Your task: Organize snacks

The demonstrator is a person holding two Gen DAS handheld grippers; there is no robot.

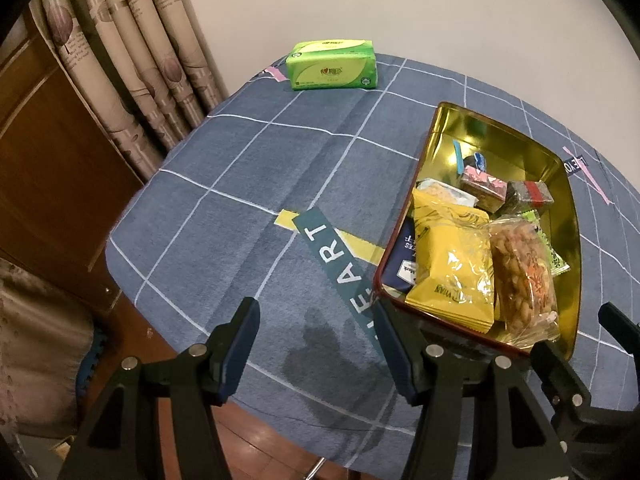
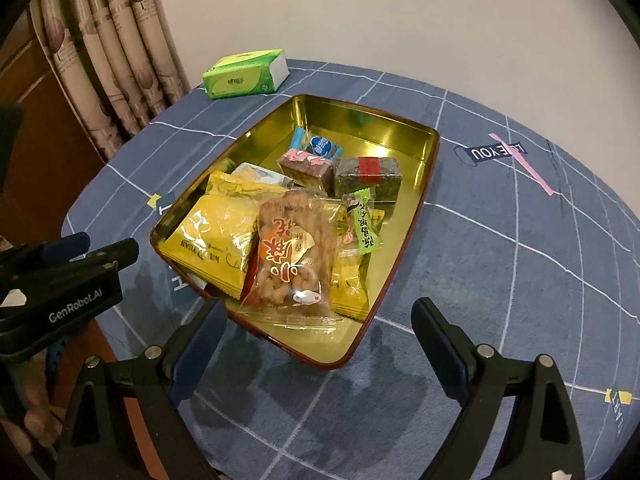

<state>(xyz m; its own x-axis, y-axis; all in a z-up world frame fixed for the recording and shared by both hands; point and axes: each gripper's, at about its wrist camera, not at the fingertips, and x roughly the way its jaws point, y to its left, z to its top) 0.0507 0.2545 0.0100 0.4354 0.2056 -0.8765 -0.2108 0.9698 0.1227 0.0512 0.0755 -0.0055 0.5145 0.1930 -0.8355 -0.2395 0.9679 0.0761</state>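
Right wrist view: we note the round table under a blue grid-patterned cloth [image 2: 500, 264], then the gold-lined rectangular metal tin [image 2: 416, 184] — snacks piled at its near end, a clear packet of brown twisted snacks [image 2: 294, 256] topmost. Right gripper [image 2: 316, 328] released, empty; left gripper [image 1: 314, 328] likewise — parted over bare cloth.

Open tablecloth [image 1: 248, 184] lies left of the gold tin [image 1: 560, 184], unobstructed as far as the green tissue pack [image 1: 331, 65] at the far edge. The tin's near half is crowded: yellow packet [image 2: 216, 240] and clear twist-snack bag [image 2: 296, 252] overlap there. Its far end [image 2: 380, 128] is bare. Right of the tin, cloth [image 2: 520, 260] is free. The left gripper [image 2: 86, 250] stands close beside the tin's near-left corner, narrowing passage there.
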